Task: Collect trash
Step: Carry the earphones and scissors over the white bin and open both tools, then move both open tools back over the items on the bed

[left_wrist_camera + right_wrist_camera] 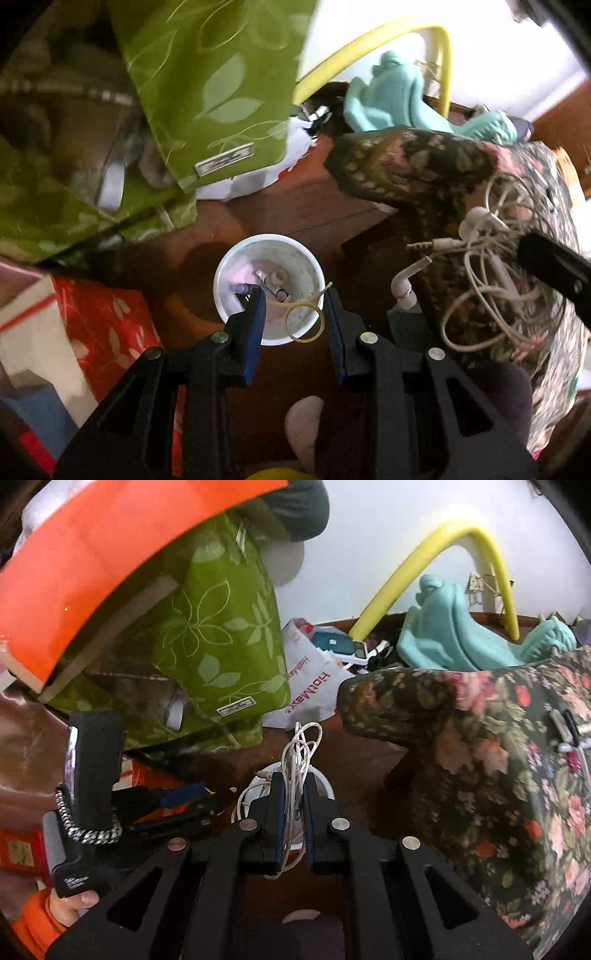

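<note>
Left wrist view: the left claw (293,301) hangs part-spread above the white cup (269,288), a rubber band (304,321) between its fingers. Right wrist view: the right claw (293,788) pinches tangled white earphones (297,753) over that cup (325,781).

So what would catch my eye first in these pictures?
Probably the white cup on the brown surface, with a rubber band draped over its rim between the left gripper's fingers. Next, the tangled white earphone cable pinched in the right gripper above that cup, and the flowered cloth to its right.
</note>
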Demonstrator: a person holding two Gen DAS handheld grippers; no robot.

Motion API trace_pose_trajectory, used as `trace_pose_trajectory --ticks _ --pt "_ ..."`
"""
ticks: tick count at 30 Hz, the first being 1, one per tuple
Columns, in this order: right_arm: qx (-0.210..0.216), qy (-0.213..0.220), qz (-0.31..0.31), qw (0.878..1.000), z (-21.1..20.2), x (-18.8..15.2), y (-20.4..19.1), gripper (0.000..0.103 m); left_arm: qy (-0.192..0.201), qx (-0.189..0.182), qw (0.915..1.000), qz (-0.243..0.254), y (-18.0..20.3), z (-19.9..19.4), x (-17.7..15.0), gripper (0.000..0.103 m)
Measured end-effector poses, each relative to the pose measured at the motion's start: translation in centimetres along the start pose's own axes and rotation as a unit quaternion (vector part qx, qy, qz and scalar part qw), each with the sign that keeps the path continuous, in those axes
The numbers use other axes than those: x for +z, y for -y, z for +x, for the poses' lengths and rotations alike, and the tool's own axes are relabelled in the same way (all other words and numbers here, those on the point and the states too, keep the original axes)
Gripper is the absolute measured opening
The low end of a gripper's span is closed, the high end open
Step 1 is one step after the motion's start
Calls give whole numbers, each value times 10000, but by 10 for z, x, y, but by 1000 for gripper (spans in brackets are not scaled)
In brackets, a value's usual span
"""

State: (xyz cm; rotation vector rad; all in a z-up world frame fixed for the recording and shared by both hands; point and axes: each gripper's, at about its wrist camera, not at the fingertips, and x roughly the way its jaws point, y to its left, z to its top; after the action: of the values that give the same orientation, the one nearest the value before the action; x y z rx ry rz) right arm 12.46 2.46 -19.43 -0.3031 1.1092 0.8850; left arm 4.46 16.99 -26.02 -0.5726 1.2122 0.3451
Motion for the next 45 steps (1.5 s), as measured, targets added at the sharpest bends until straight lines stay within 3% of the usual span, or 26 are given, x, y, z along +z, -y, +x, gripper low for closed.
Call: trace_pose_trajectory --ticks 4,12,16,20,32,38,45 --pt "51 -132 -55 9999 14 8 -4 8 -51 -101 9995 -279 -12 8 4 41" --pt "233 -441 -53 9987 41 18 -13 13 -23 100 9999 -136 -23 4 0 42" --pt "380 -635 44 9972 52 17 -14 33 30 97 9997 -205 -31 -3 -3 42" --pt "320 -684 41 9971 53 16 -15 36 115 109 9997 -210 -31 -12 -4 42" --pt "114 -216 -12 9997 0 8 4 36 447 97 9988 193 10 -47 -5 42" --pt "28 241 78 9997 -43 2 22 36 710 97 9962 490 46 -70 -6 42" --pt "-373 855 125 9956 -92 -9 53 36 1190 87 9890 875 101 -99 -5 42"
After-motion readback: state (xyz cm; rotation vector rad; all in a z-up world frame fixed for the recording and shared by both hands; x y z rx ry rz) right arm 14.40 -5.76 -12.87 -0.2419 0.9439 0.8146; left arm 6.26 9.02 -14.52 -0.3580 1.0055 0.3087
